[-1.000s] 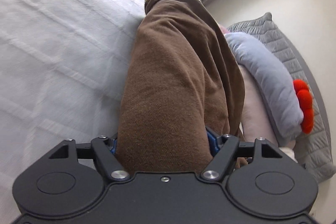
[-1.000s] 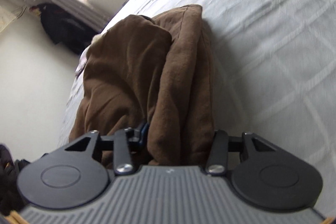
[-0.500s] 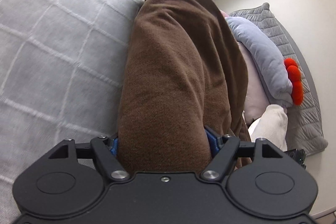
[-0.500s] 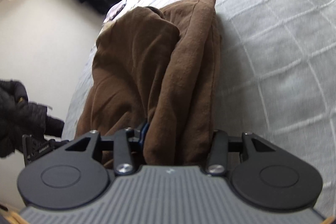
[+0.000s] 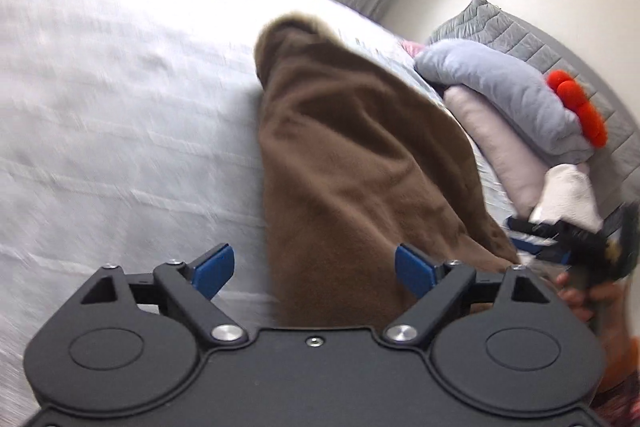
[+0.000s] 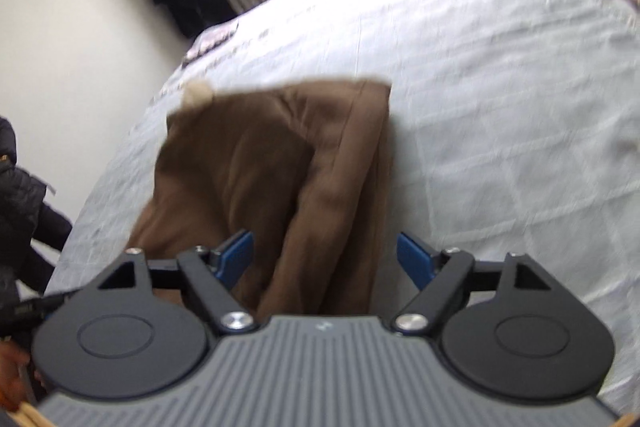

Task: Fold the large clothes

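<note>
Our left gripper [image 5: 314, 269] sits low in the frame's centre, blue pads spread wide apart. Our right gripper [image 6: 324, 259] sits likewise at lower centre, its pads equally parted, gripping nothing.

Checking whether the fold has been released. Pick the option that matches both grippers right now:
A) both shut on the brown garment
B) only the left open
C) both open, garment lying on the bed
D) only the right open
C: the left gripper and the right gripper both show their blue pads spread wide apart, and the brown garment lies loose between them on the white bedspread.
</note>
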The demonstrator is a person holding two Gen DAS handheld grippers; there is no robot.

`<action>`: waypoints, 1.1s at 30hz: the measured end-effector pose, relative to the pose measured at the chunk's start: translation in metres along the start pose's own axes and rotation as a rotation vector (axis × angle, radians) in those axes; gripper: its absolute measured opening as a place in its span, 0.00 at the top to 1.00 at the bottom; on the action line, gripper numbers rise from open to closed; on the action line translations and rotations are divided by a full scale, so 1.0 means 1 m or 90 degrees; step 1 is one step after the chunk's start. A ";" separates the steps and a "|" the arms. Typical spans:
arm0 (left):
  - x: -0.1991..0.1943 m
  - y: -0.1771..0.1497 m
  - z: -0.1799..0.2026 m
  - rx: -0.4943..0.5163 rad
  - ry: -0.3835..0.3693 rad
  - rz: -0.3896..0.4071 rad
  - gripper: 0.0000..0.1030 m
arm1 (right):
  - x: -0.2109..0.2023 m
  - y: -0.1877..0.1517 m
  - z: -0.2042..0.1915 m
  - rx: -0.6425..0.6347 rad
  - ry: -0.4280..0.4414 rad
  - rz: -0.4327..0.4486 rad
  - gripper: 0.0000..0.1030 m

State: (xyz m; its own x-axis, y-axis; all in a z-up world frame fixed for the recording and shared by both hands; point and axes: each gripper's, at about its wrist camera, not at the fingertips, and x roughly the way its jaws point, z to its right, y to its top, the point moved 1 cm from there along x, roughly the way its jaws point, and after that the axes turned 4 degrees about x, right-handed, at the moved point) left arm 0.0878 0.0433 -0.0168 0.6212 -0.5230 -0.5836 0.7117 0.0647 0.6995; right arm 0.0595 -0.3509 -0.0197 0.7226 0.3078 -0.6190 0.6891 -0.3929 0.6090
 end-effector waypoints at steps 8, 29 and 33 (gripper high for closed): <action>0.001 0.013 0.004 0.073 0.047 0.082 0.16 | 0.001 0.032 -0.014 -0.018 0.038 0.052 0.21; 0.081 0.068 0.043 0.227 0.057 0.169 0.43 | 0.081 0.076 -0.046 -0.022 0.119 0.054 0.86; 0.099 0.086 0.057 0.253 0.026 0.198 0.50 | 0.050 0.097 -0.059 -0.049 0.128 0.115 0.87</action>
State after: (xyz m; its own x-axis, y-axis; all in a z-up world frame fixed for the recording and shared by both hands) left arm 0.1914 -0.0511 0.0092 0.8014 -0.4966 -0.3333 0.3162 -0.1213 0.9409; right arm 0.1654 -0.3229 0.0378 0.8251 0.4078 -0.3909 0.5450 -0.3922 0.7411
